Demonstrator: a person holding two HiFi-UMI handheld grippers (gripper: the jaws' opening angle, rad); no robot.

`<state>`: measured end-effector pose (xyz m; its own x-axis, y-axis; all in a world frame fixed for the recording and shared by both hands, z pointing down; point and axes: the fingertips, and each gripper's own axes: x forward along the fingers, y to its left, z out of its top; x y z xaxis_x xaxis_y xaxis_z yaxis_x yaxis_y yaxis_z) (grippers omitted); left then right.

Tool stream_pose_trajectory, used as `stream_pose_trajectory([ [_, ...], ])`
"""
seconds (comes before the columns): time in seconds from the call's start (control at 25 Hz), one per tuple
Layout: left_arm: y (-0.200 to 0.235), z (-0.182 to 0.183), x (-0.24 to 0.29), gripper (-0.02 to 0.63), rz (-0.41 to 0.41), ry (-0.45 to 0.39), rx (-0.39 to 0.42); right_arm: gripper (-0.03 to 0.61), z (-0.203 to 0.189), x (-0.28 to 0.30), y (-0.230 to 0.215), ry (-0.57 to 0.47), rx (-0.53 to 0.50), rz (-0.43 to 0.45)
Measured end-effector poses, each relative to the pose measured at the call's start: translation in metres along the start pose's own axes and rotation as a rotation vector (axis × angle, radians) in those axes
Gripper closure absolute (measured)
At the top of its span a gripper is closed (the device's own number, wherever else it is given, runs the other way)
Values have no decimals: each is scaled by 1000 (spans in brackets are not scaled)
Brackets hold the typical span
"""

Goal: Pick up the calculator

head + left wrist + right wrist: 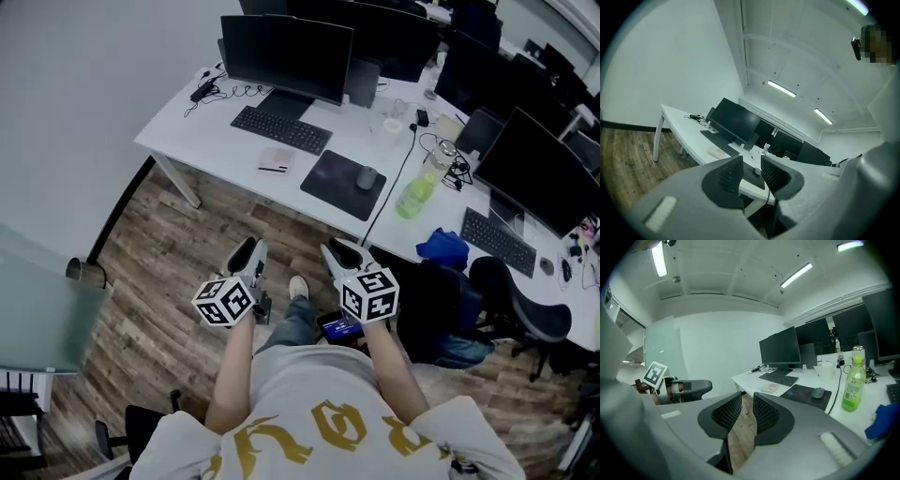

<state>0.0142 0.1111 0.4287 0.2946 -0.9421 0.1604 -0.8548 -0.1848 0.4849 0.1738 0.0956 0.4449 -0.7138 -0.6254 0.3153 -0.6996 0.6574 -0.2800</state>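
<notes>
The calculator (276, 161) is a small pinkish slab lying flat on the white desk (192, 127), just in front of the black keyboard (281, 129). It also shows in the left gripper view (716, 152) and the right gripper view (769, 388). Both grippers are held over the wooden floor, well short of the desk and far from the calculator. My left gripper (253, 248) (751, 161) is open by a narrow gap with nothing between its jaws. My right gripper (342, 251) (747, 397) is open the same way and also empty.
A monitor (286, 54) stands behind the keyboard. To the right lie a dark mouse pad (342, 185) with a mouse (367, 177), a cable, a green bottle (415, 195) and a blue cloth (442, 248). An office chair (520, 314) stands at the right, a glass partition (42, 309) at the left.
</notes>
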Motion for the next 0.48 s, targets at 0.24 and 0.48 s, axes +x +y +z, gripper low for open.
stream_pose_trajectory([
  [0.24,24,6,2,485,6,-24,-68,428,-1,19,1,6,17,-2],
  [0.48,66,5,16,480,39,36,-56,420,-6,66,-2,46,33,-28],
])
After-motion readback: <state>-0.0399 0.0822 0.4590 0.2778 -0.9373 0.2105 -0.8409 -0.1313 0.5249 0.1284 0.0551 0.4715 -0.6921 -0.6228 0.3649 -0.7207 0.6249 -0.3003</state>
